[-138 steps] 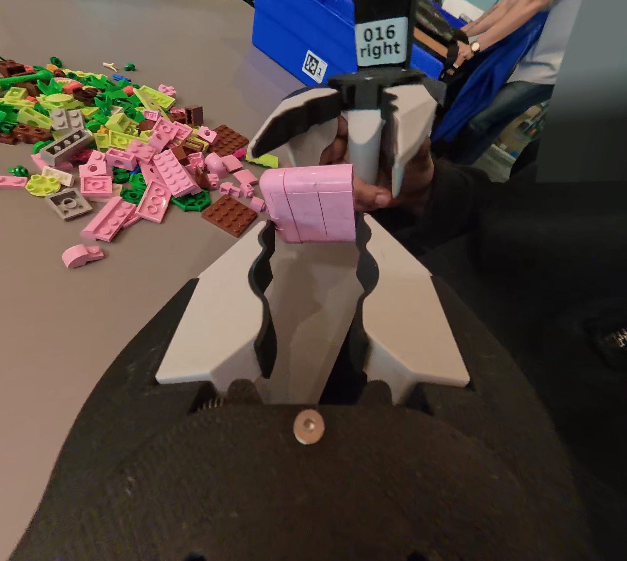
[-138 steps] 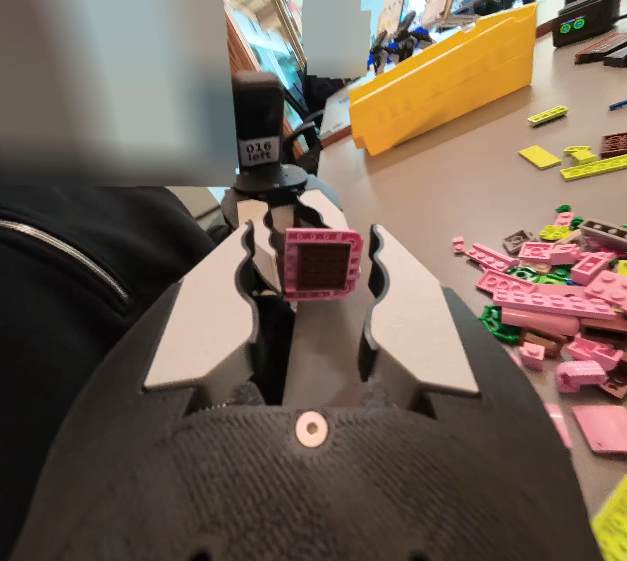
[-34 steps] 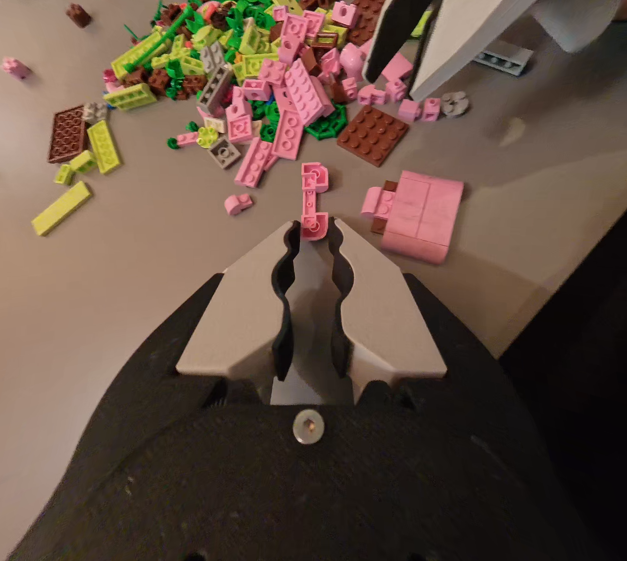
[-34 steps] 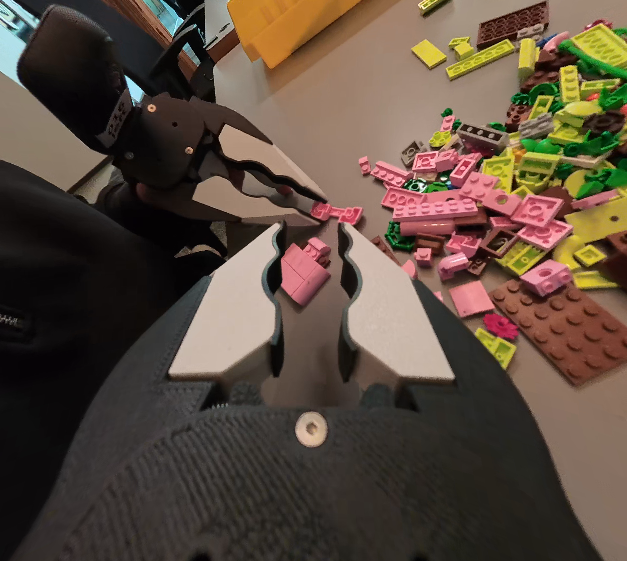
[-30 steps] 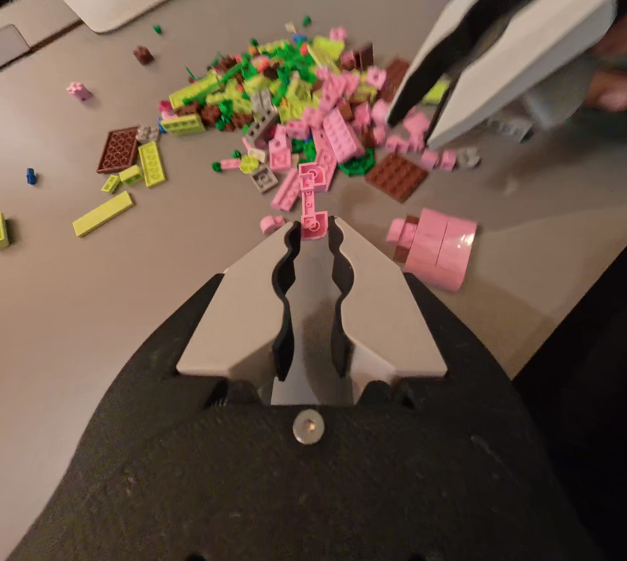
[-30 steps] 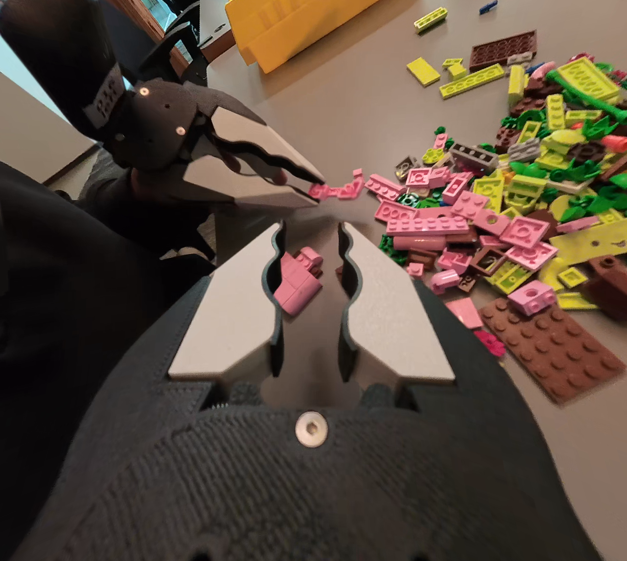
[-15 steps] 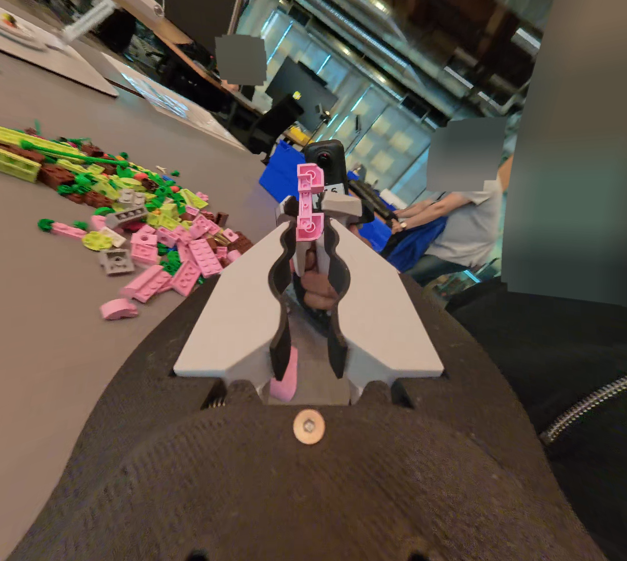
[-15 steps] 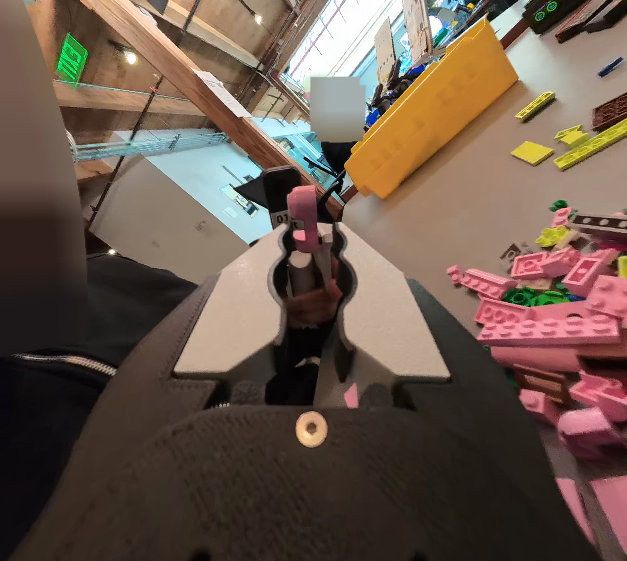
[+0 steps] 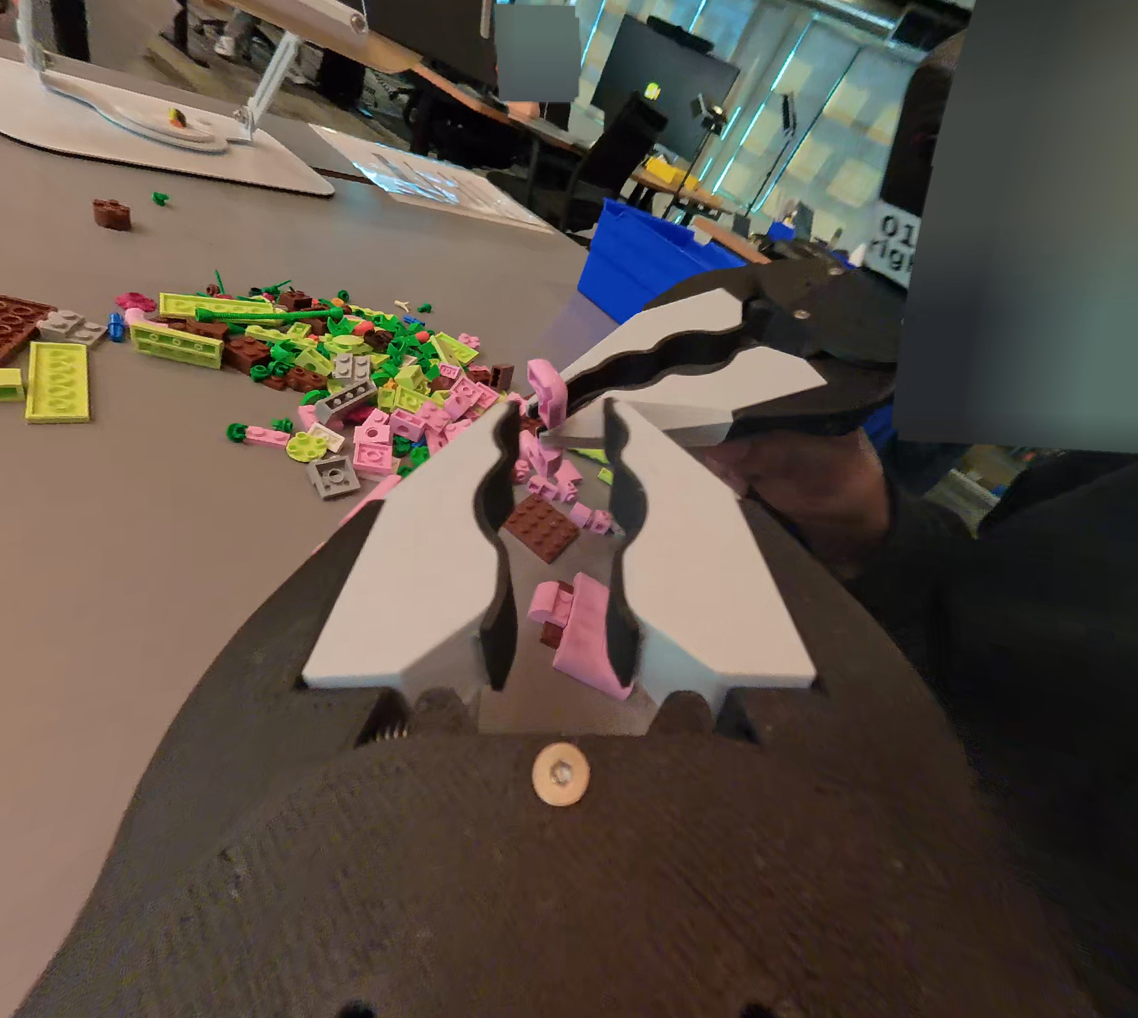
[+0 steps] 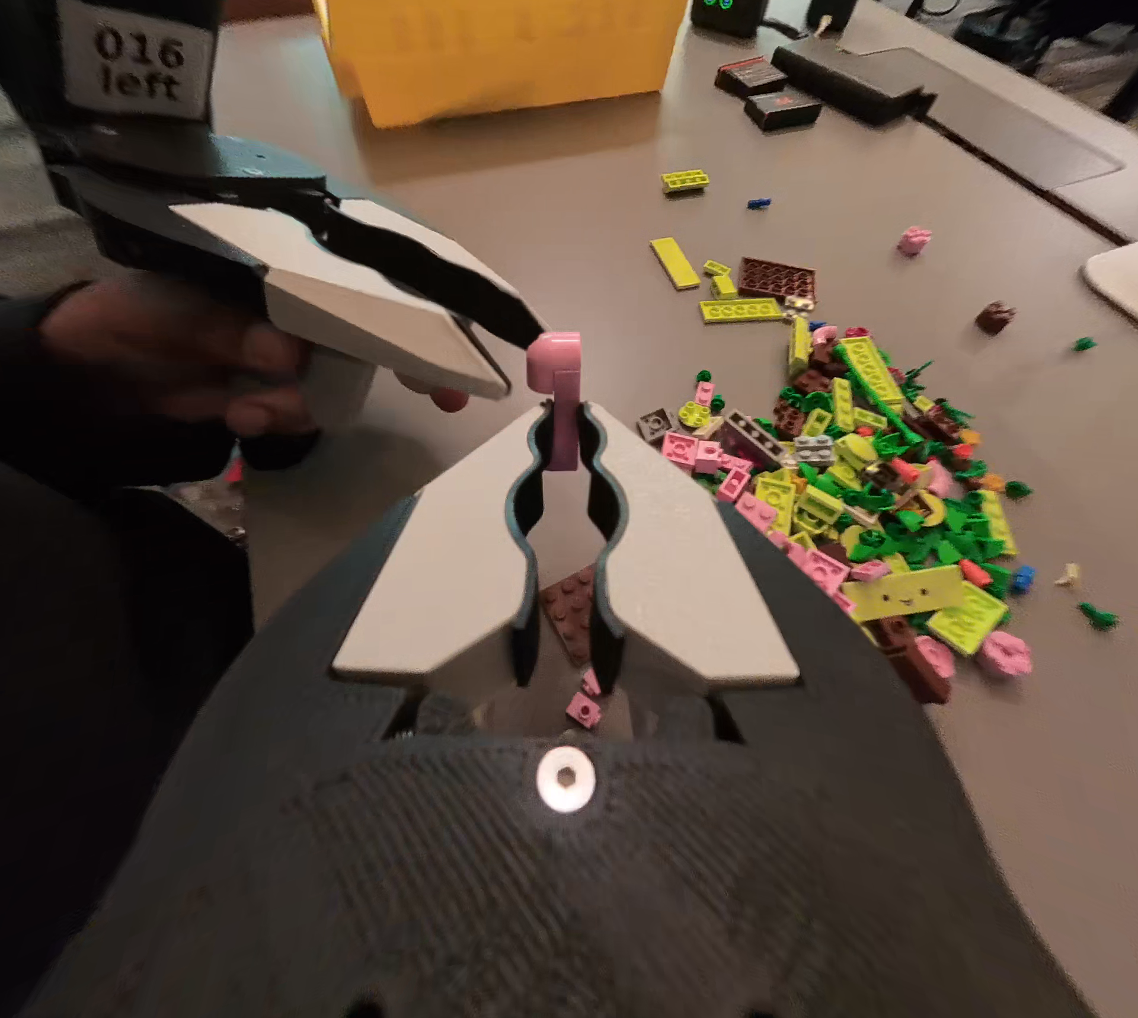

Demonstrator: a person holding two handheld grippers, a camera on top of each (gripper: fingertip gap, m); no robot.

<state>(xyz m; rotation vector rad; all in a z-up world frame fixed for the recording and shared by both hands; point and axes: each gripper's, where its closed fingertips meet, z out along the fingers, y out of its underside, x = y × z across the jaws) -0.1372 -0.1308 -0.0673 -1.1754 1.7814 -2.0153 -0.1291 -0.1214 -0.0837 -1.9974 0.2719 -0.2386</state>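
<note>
The right tool [image 10: 561, 422] pinches a thin, hard, light pink plastic brick strip [image 10: 559, 403] by its flat sides, while the left tool [image 9: 557, 412] gapes empty.

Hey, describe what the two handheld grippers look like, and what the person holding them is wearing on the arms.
Both match: the left gripper and right gripper each have a textured black body, two light grey wedge-shaped fingers with wavy black inner pads, and a silver screw at the base. Each carries a white label with dark print on an upright black part. No cables show. The sleeves are dark, nearly black.
</note>
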